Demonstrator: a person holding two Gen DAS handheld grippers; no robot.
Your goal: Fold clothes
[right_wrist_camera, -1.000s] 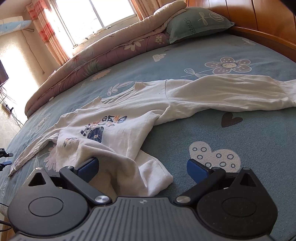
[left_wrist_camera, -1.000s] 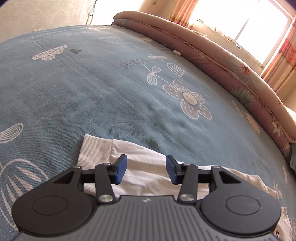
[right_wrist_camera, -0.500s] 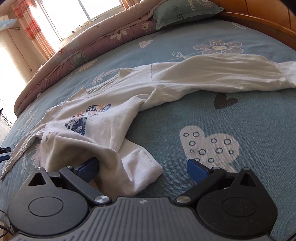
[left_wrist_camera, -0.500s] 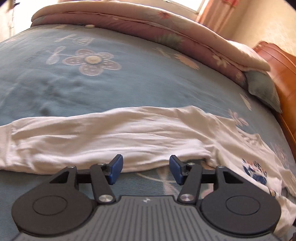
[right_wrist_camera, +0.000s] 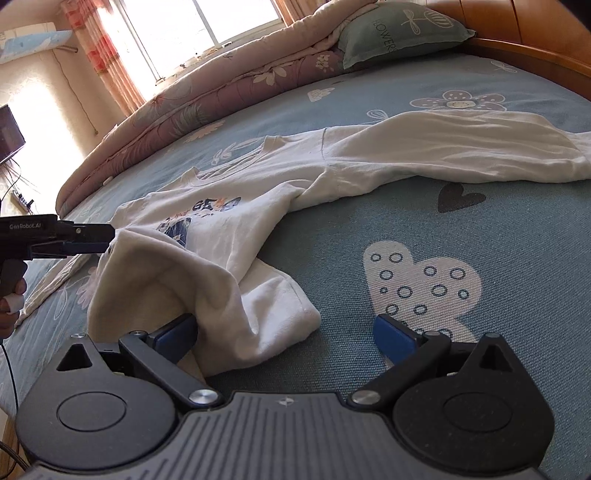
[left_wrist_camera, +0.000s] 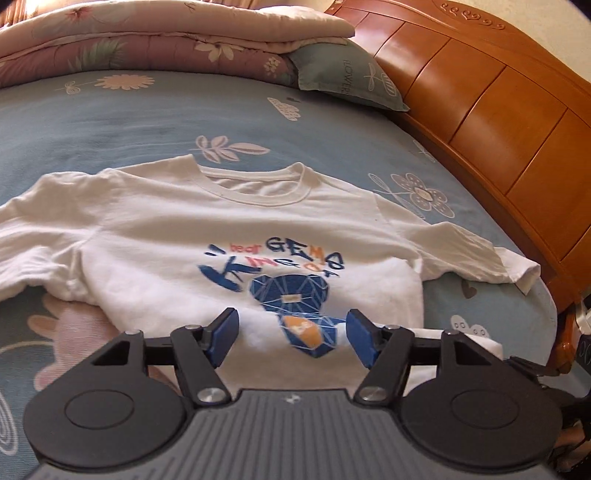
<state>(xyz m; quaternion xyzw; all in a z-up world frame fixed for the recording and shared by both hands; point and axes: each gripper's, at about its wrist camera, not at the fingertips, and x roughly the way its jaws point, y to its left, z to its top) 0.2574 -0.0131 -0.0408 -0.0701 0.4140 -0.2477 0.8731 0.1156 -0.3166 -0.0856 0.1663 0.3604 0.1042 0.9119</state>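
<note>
A white shirt [left_wrist_camera: 155, 236] with a blue bear print lies front-up on the blue bed [left_wrist_camera: 110, 122]. The left gripper [left_wrist_camera: 291, 338] hovers wide apart over the shirt's lower hem. Beyond the shirt's collar lie a pillow [left_wrist_camera: 343, 75] and wooden headboard [left_wrist_camera: 491, 107].

Wooden headboard [left_wrist_camera: 480, 96], sunlit window [right_wrist_camera: 207, 26], striped curtains [right_wrist_camera: 107, 62].

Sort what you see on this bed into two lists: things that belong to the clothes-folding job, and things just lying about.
Belongs to the job:
white shirt
left gripper
right gripper

Just lying about:
green pillow
rolled floral quilt
blue bedsheet
wooden headboard
</note>
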